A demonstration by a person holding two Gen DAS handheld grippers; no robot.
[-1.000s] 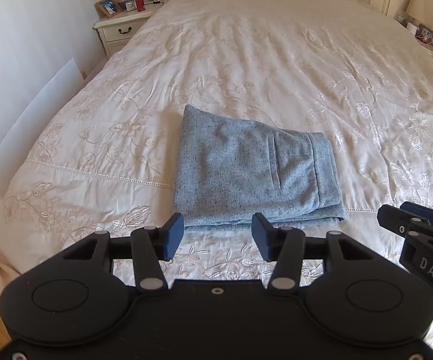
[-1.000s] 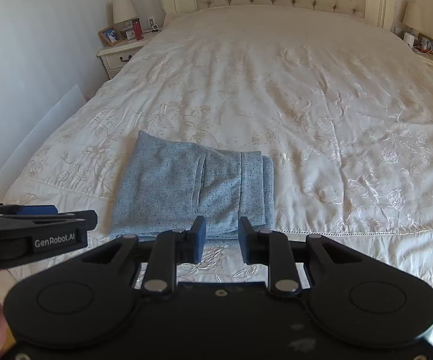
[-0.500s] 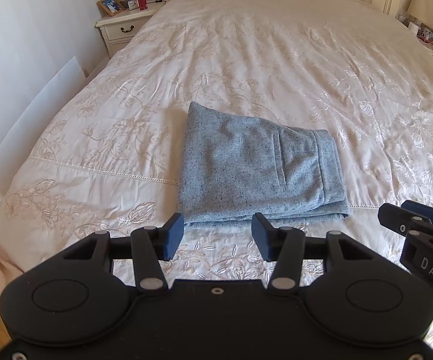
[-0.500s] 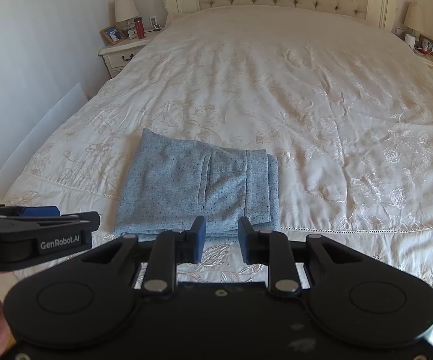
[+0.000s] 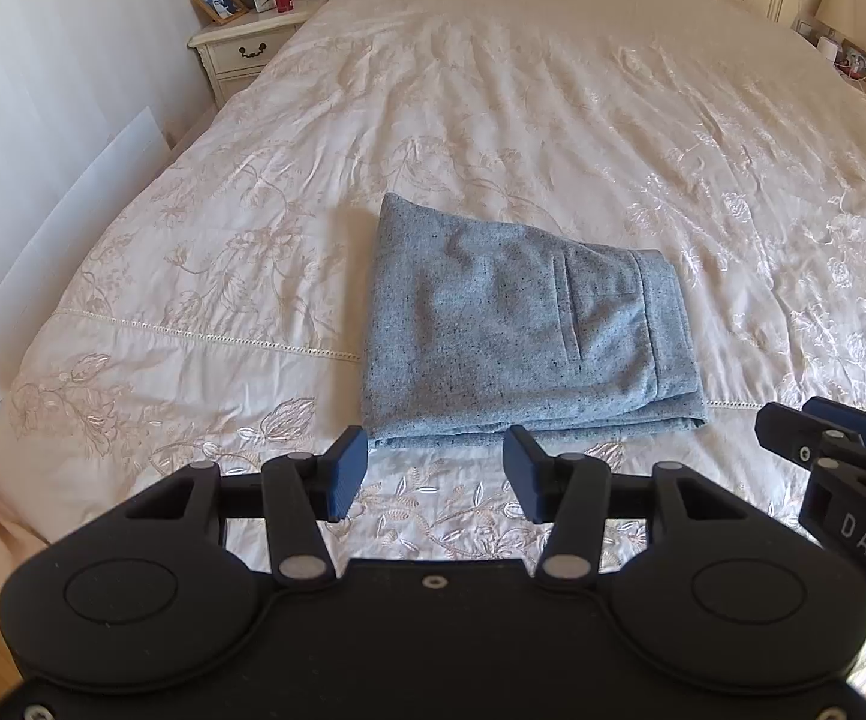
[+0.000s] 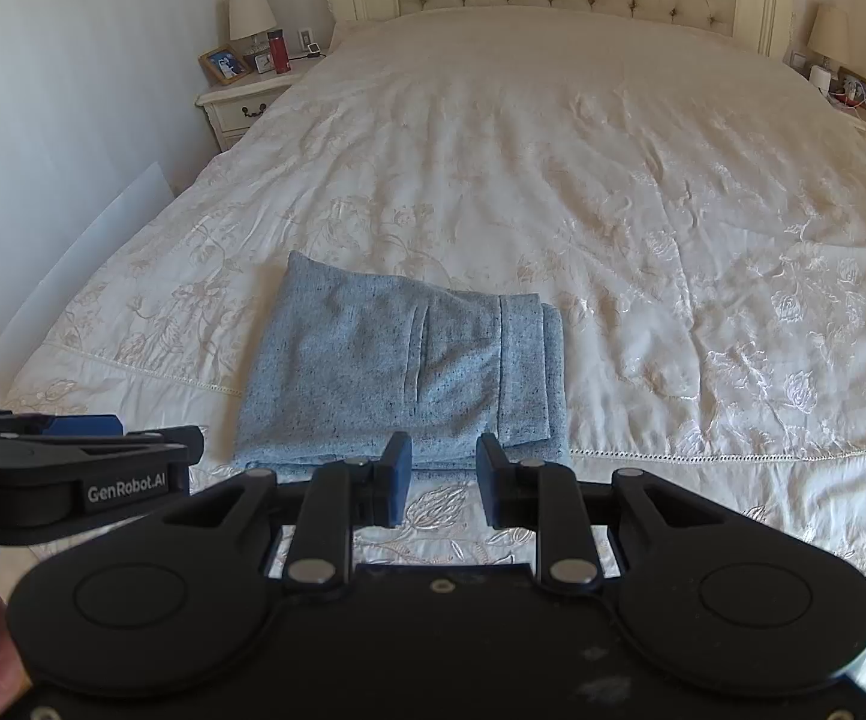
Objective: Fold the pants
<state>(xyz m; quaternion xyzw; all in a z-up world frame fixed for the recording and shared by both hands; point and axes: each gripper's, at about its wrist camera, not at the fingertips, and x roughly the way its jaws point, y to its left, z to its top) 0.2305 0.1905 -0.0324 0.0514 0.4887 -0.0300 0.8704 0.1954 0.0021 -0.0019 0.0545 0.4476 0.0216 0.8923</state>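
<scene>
Where the cream bedspread shows its shiny embroidered flowers, the pants lie folded into a thick rectangle of speckled blue-grey woven cloth. Both black plastic tools hang just before its near edge: left gripper and right gripper, jaws apart, empty. Readable writing: "GenRobot.AI", "DAS".
</scene>
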